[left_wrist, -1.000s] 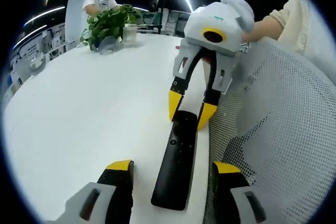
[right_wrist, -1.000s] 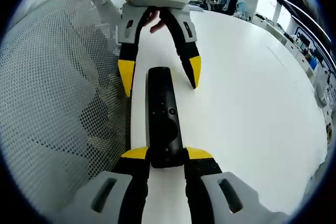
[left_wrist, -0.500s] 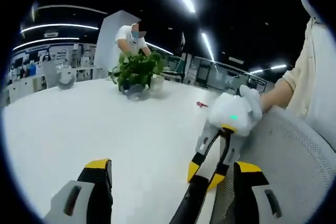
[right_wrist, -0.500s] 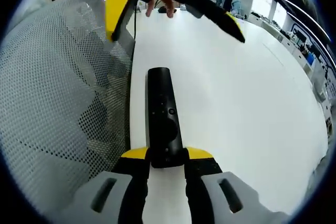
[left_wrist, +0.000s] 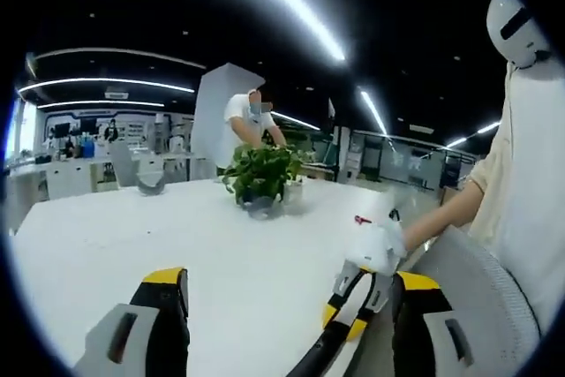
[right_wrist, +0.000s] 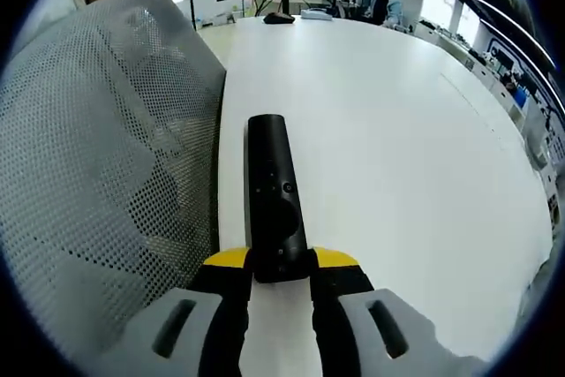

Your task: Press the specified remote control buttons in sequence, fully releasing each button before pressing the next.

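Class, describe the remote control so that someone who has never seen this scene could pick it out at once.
Start at the big white table, then go to its edge beside the grey mesh chair back. The remote control lies there, its near end clamped in the right gripper. It is the long, slim black bar with small buttons.

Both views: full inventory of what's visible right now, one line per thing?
remote: 1, black, flat on the table by its near edge, near end clamped between the right gripper's jaws
table: 1, white, large and rounded
chair back: 1, grey mesh, against the table edge beside the remote
plant: 1, green, on the far side of the table
small red item: 1, on the table beyond the right gripper, too small to identify
other person: 1, white top, behind the plant
left gripper: 1, grey with yellow tips, jaws wide apart, raised off the table
right gripper: 1, same colours, shut on the remote
sleeve: 1, cream, right side of left gripper view
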Demonstrator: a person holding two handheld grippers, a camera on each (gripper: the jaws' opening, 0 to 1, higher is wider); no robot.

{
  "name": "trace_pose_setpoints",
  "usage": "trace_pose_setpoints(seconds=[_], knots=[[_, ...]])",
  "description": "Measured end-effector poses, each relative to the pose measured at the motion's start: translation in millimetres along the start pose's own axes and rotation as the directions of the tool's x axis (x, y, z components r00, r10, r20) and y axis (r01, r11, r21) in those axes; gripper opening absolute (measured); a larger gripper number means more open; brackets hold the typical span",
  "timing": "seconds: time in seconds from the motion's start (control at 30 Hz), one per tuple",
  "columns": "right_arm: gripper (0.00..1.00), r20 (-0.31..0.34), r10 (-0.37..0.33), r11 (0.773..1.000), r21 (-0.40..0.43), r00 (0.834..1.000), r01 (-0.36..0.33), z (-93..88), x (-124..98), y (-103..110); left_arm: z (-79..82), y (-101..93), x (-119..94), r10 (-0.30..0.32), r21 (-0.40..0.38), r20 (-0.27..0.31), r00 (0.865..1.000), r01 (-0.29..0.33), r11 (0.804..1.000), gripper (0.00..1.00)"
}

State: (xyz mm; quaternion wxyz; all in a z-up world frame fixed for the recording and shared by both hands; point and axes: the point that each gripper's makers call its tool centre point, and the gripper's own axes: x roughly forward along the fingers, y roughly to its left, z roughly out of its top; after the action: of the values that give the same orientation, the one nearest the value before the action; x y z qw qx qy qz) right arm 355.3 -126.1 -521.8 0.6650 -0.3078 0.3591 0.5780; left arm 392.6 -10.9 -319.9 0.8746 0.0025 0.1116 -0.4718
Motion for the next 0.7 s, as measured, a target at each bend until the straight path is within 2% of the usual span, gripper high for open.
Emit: trace_pose_setpoints(seconds=[0.2, 0.33, 0.37, 0.4, 0.5, 0.6, 0.7], knots=[[0.25, 0.01, -0.002, 1.0, 0.002, 1.0, 0.002, 0.0, 0, 0, -2.6, 8.7, -40, 0.141, -0.028, 0.022, 0.99, -0.14, 0.99, 1.0], [0.25, 0.009, -0.001, 1.0, 0.0, 1.0, 0.001, -0.1, 0, 0, -8.2, 15.5, -58, 0.229, 0.002, 0.019, 0.973, -0.229, 0.973, 1.0], [0.25, 0.008, -0.001, 1.0, -0.001, 1.0, 0.001, 0.0, 0, 0, -11.0, 18.7, -63, 0.261, 0.003, 0.023, 0.965, -0.262, 0.965, 1.0], [0.25, 0.007, -0.001, 1.0, -0.001, 1.0, 0.001, 0.0, 0, 0, -12.7, 20.1, -65, 0.277, -0.003, 0.029, 0.96, -0.277, 0.961, 1.0], [0.26, 0.007, -0.002, 1.0, 0.0, 1.0, 0.002, -0.1, 0, 0, -14.2, 27.2, -70, 0.343, -0.083, 0.083, 0.936, -0.337, 0.938, 1.0], [0.26, 0.009, -0.004, 1.0, 0.0, 1.0, 0.004, -0.2, 0, 0, -18.0, 33.7, -71, 0.373, -0.057, 0.07, 0.925, -0.37, 0.927, 1.0], [0.25, 0.013, -0.003, 1.0, 0.0, 1.0, 0.003, 0.1, 0, 0, -22.2, 38.3, -71, 0.383, -0.057, 0.066, 0.922, -0.379, 0.924, 1.0]])
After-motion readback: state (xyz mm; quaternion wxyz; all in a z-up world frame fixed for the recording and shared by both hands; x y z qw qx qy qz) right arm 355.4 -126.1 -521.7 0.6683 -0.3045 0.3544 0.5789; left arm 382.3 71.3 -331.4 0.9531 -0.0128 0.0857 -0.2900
